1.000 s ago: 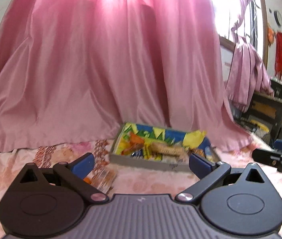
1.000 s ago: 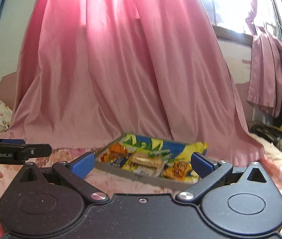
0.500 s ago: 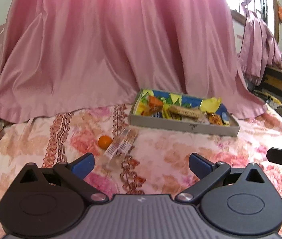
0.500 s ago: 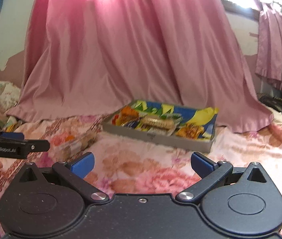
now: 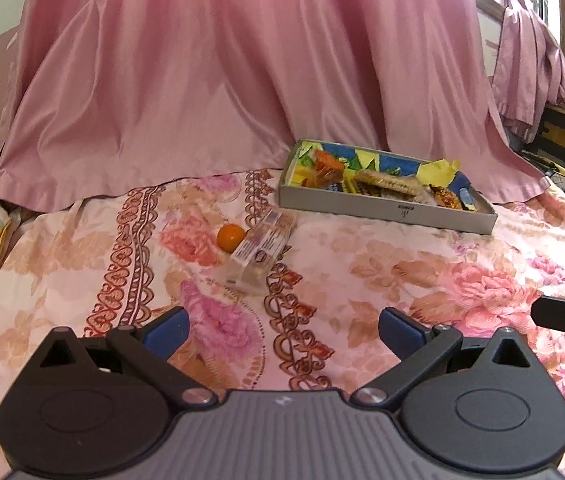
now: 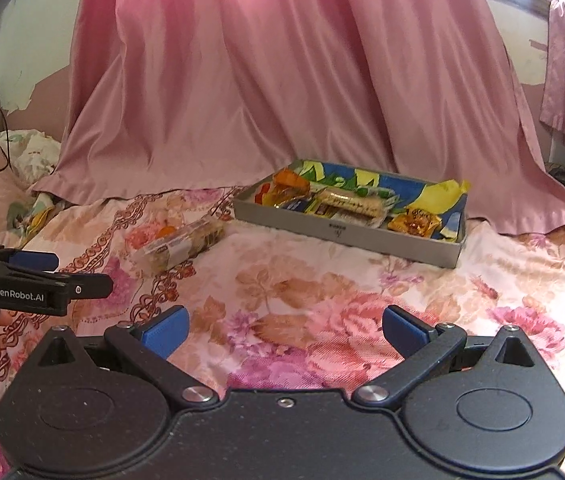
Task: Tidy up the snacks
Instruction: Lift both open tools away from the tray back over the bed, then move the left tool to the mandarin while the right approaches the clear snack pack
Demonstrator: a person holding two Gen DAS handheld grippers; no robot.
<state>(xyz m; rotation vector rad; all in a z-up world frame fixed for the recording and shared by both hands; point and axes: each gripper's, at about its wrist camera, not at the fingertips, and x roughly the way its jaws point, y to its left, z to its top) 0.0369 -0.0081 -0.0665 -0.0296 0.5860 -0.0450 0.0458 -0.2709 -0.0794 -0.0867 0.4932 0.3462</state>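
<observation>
I see a floral bedspread (image 5: 382,272) before a pink curtain (image 5: 242,80). A grey snack tray (image 6: 346,234) sits ahead; a biscuit packet (image 5: 260,246) lies just left. Only my left view clearly shows the orange ball (image 5: 231,237). Both left gripper (image 5: 282,326) and right gripper (image 6: 284,326) fingers are apart, empty.

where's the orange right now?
The orange lies on the floral bedspread, left of centre in the left wrist view. It sits against the left side of the clear cracker pack, nearer than the grey tray.
</observation>
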